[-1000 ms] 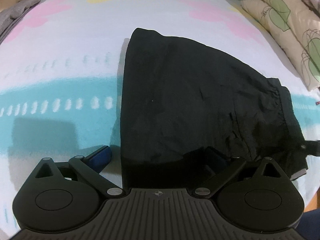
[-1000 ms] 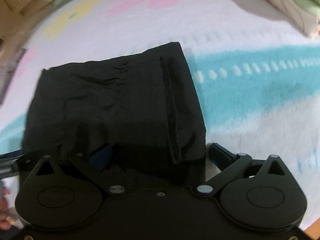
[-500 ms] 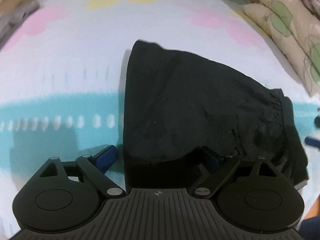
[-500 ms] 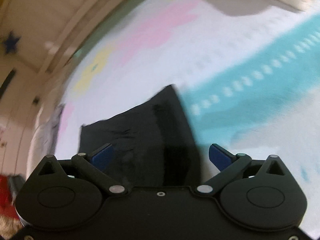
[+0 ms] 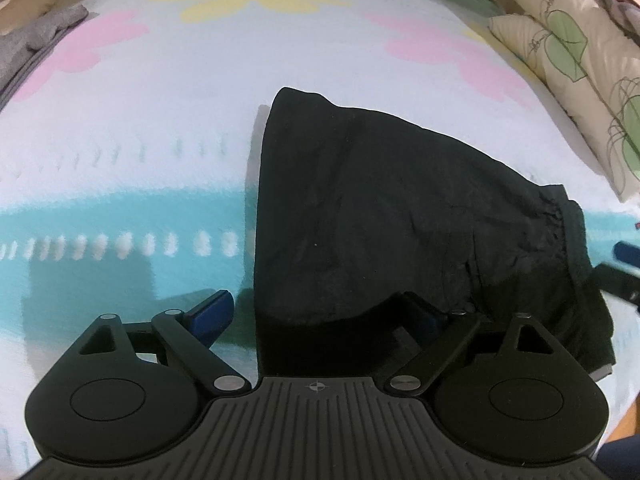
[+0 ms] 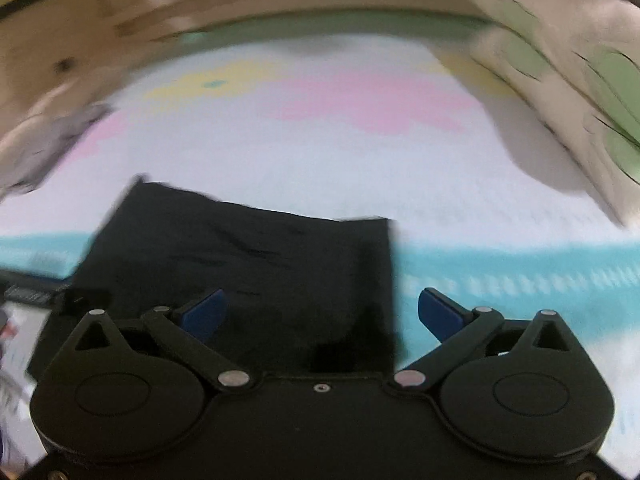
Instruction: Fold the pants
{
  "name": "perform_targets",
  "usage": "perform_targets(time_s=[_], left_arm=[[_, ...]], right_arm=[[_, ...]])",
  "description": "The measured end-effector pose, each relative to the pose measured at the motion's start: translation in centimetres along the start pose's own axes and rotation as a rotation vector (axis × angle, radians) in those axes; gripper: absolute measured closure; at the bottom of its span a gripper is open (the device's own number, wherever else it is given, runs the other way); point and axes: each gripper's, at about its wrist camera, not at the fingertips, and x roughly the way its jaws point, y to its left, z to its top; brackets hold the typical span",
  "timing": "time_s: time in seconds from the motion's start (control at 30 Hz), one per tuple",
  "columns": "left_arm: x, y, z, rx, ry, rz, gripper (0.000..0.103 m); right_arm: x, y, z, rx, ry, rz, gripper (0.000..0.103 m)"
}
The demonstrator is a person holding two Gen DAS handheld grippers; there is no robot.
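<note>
Left wrist view
- Pants: black, folded into a compact wedge, lying flat on the bedspread; gathered waistband on the right side.
- Left gripper: jaws spread wide, nothing between them; the near edge of the pants lies between and under the two blue fingers, the left pad over the teal band, the right one in shadow over black fabric.
- Right gripper: one blue finger and a dark arm enter at the far right edge, just beside the waistband.
- Bedspread: white with a teal stripe of white dashes, pink and yellow flower shapes.
- Pillows: cream with green leaf print, upper right.
- Grey cloth: bunched at the upper left edge.

Right wrist view (blurred)
- Right gripper: jaws wide apart, holding nothing; left pad over black fabric, right pad over the teal stripe.
- Pants: dark folded rectangle on the bedspread, directly ahead of the fingers; whether they touch it cannot be told.
- Pillows: at the right.
- Grey cloth: at the left edge.
</note>
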Motion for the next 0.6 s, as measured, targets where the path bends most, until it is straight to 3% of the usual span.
perform_targets(time_s=[0.07, 0.17, 0.43, 0.6], left_arm=[[-0.1, -0.2, 0.0, 0.013, -0.004, 0.007, 0.013], [-0.3, -0.4, 0.0, 0.035, -0.017, 0.021, 0.013], [0.0, 0.2, 0.1, 0.037, -0.005, 0.007, 0.013], [1.1, 1.7, 0.4, -0.028, 0.024, -0.055, 0.011]], right_arm=[[0.6, 0.1, -0.1, -0.004, 0.044, 0.047, 0.012], [1.6, -0.7, -0.2, 0.041, 0.112, 0.036, 0.022], [3.1, -2.7, -0.4, 0.182, 0.17, -0.007, 0.014], [4.0, -3.7, -1.3, 0.26, 0.218, 0.071, 0.009]])
